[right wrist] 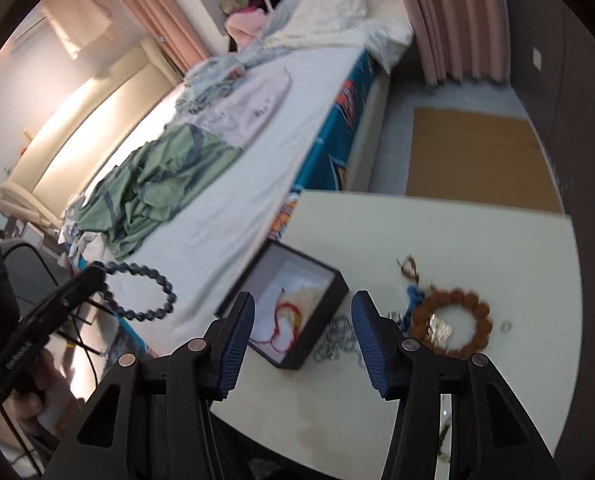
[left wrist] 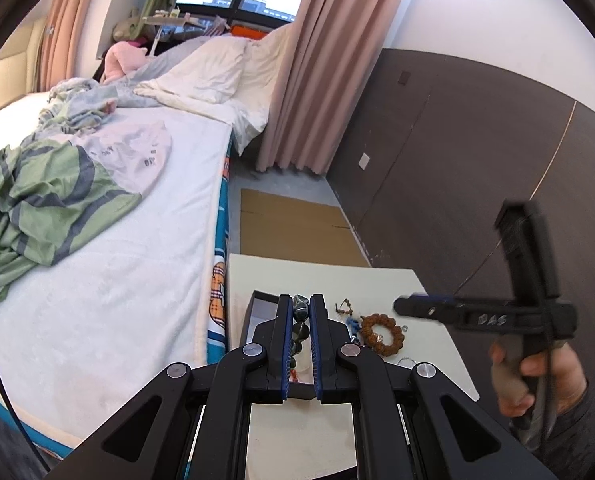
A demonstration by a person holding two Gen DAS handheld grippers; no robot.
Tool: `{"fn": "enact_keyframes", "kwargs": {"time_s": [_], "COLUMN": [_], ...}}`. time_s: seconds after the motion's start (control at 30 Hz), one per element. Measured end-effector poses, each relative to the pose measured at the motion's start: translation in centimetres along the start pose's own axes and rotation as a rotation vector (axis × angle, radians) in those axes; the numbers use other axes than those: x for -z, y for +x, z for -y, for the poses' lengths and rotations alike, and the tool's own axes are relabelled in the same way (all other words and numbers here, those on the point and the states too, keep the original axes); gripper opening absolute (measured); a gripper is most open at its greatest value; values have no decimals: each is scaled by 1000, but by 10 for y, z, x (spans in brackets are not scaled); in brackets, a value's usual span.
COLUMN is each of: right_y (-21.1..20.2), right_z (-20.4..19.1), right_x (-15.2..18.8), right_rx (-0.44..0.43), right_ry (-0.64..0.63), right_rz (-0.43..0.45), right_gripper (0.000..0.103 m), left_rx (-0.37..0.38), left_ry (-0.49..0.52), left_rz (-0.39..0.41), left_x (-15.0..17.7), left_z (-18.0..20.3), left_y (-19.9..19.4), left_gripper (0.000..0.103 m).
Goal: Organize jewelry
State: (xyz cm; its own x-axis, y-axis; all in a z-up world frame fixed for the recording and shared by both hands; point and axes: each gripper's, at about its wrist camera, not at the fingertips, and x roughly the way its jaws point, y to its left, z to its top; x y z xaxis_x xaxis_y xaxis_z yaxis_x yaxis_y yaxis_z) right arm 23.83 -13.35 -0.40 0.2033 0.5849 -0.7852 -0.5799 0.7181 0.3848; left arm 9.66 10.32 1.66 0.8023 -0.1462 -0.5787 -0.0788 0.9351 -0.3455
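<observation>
Nearest the lens: left gripper, black two-finger tool with blue ribbed pads, clamped on a dark blue-grey beaded bracelet.
Landmark: shallow black cardboard box with white lining, open-topped, near the bed-side edge of the cream table.
Bracelet position: lifted off the table; in the right wrist view hanging clear beside the box, over the bed side, well apart from its rim; in the left wrist view directly between the pads with the box behind.
Bracelet shape and axis: open loop of round beads, pinched at one end; long axis running out from the fingertips toward the box in the right wrist view.
Inside the box: red cord piece on the white lining.
Beside the box, far side from the bed: silver chain touching the box wall, then a brown chunky-bead bracelet, a small blue item, a thin brown cord piece and a small ring, all on the table.
Right gripper: fingers spread apart, holding nothing, hovering just above the box's near corner and the chain.
Step in hand, as judged: carrying the dark bracelet to the box.
Next move, as judged: bring the loop over the box opening, lower it onto the lining, then let the pads part; loop likely to swing, so centre it well inside the walls.
</observation>
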Motion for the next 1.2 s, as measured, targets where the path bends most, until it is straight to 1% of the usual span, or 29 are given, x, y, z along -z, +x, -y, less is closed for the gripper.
{"fn": "enact_keyframes", "kwargs": {"time_s": [0.1,0.13,0.2,0.33,0.4,0.57,0.67,0.73,0.87,0.97,1.0,1.03,1.07,1.1,1.13,1.17,1.2], "right_y": [23,34,49,74,85,105,108,109,116,119,122,122,123,123,123,122,119], "right_z": [17,23,33,49,56,77,85,85,79,70,63,62,55,53,51,53,57], "right_x": [9,13,21,36,42,49,48,45,37,30,28,29,29,30,30,32,33], "right_rx": [-20,-31,-47,-85,-89,-86,-76,-53,34,99,135,152,194,228,274,285,266], "right_ry": [60,86,129,220,260,367,409,403,363,299,260,242,197,166,131,121,129], "right_rz": [-47,-71,-106,-153,-178,-217,-207,-204,-210,-224,-232,-235,-243,-249,-253,-252,-248], "right_gripper": [50,46,44,44,44,44,44,44,44,44,44,42,40,30,18,16,16], "left_rx": [0,0,-2,-6,-8,3,12,18,36,36,39,38,32,25,24,27,30], "left_ry": [-2,-2,-3,-9,-12,-15,-12,-15,-20,-26,-36,-46,-57,-75,-90,-109,-125], "left_rz": [-13,-17,-26,-44,-54,-75,-87,-97,-112,-117,-121,-124,-129,-137,-148,-162,-174], "left_x": [3,3,5,7,7,7,7,7,5,5,5,5,5,5,5,5,6], "left_z": [-1,-1,-3,-8,-11,-10,-8,-7,-4,-4,-6,-7,-8,-11,-12,-14,-17], "left_y": [8,9,14,21,27,41,52,59,75,85,89,92,95,98,100,102,103], "left_gripper": [8,8,8,8,8,8,8,8,8,8,8,8,8,8,9,9,9]}}
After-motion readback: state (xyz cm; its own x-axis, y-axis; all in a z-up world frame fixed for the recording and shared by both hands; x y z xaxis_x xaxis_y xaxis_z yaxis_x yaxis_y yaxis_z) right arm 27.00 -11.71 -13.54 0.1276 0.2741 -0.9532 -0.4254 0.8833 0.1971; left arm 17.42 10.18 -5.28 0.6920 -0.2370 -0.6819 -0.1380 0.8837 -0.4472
